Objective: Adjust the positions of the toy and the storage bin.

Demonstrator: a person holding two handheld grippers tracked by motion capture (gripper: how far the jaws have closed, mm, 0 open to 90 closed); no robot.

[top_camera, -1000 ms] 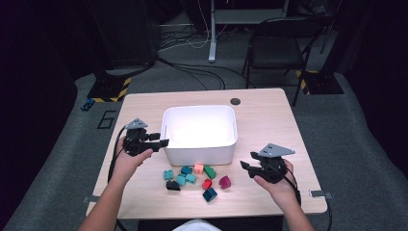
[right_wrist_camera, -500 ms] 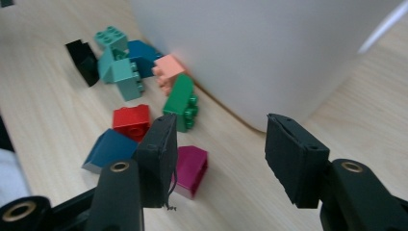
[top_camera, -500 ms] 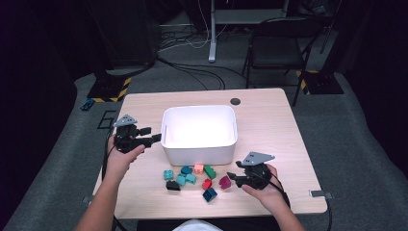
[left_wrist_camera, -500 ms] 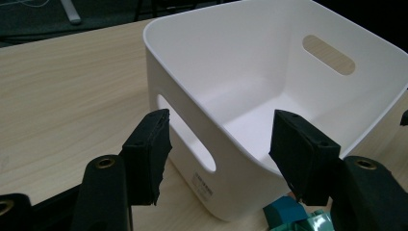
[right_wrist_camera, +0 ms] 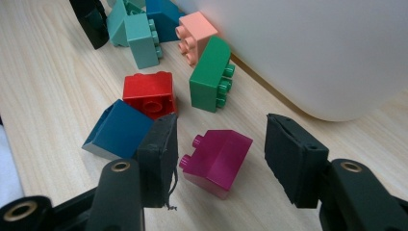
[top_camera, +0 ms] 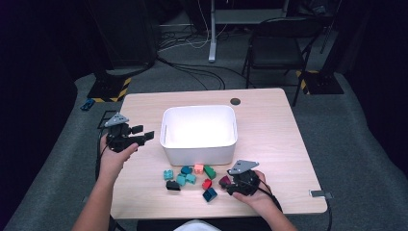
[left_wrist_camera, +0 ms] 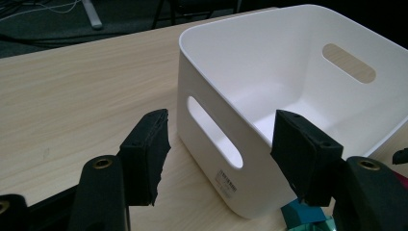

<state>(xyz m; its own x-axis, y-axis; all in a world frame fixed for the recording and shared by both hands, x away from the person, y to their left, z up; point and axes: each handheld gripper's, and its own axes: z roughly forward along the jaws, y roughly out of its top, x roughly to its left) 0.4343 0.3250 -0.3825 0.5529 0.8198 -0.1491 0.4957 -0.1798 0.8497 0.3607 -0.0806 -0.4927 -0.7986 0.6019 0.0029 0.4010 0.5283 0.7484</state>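
We find the right gripper (right_wrist_camera: 219, 159) low over the table (top_camera: 269, 125), jaws apart with the magenta block (right_wrist_camera: 216, 155) lying between them; neither pad is pressed to it. From that block, the red block (right_wrist_camera: 150, 92) sits at 11 o'clock, the green block (right_wrist_camera: 208, 75) at 12 o'clock and the dark blue block (right_wrist_camera: 118, 131) at 9 o'clock. In the high view the magenta block lies at 5 o'clock from the white bin (top_camera: 199, 132). The left gripper (left_wrist_camera: 219, 147) also stands open, its jaws either side of the bin's near corner, gripping nothing.
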